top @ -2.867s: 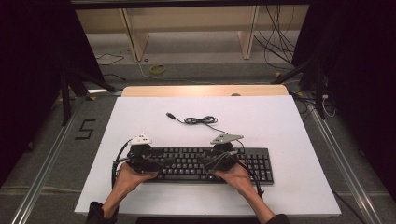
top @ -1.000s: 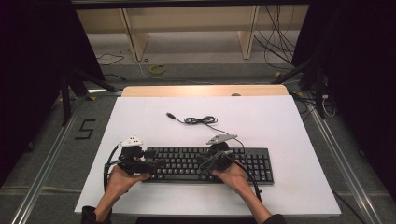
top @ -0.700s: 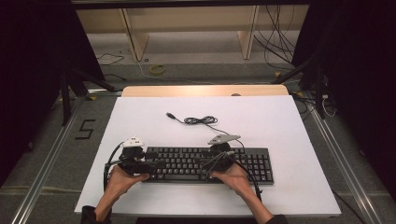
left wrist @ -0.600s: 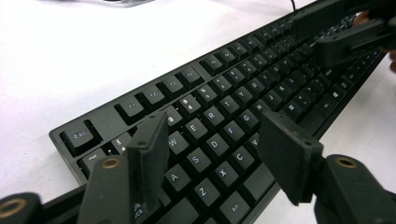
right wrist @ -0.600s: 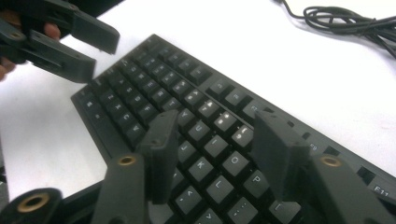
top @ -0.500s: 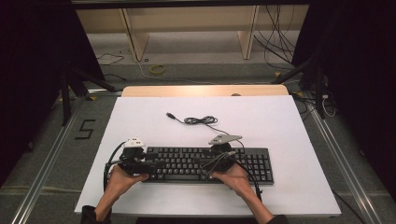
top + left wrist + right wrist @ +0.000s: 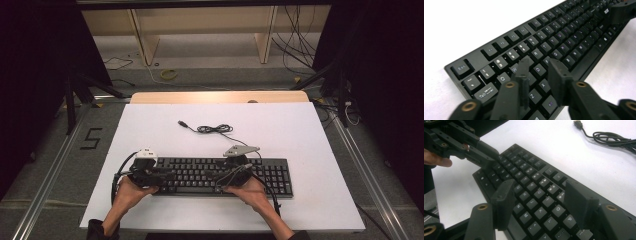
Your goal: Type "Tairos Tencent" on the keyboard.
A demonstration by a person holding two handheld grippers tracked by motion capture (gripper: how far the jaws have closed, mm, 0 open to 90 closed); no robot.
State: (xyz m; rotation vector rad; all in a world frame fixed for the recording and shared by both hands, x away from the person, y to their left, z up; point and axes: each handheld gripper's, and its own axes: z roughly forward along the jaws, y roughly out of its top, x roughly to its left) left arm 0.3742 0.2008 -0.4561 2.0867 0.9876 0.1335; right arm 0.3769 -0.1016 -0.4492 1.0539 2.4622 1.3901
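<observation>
I count one desk [image 7: 320, 150], white-topped, and on it one black keyboard [image 7: 270, 175], which I take as my landmark. It lies near the desk's front edge, long side parallel to that edge. One thin black cable [image 7: 212, 129] lies coiled just behind the keyboard, its plug end loose on the desk toward the left. I see no containers here; nothing sits inside anything.

I have two tongs at work, one in each hand. The left tongs [image 7: 539, 68] hang over the keyboard's left end, jaw tips above the letter keys near W and F. Their jaws have just been closing and stand with a narrow gap, nothing between them but the keys below; whether the tips touch the keys I cannot tell. The right tongs [image 7: 541, 195] hover over the keyboard's middle to right letter keys, around H, J, U and O. Their jaws have just been opening and stand wide apart, gripping nothing.

Two hands: my left hand [image 7: 131, 192] at the keyboard's front left corner, my right hand [image 7: 250, 190] at its front edge.
</observation>
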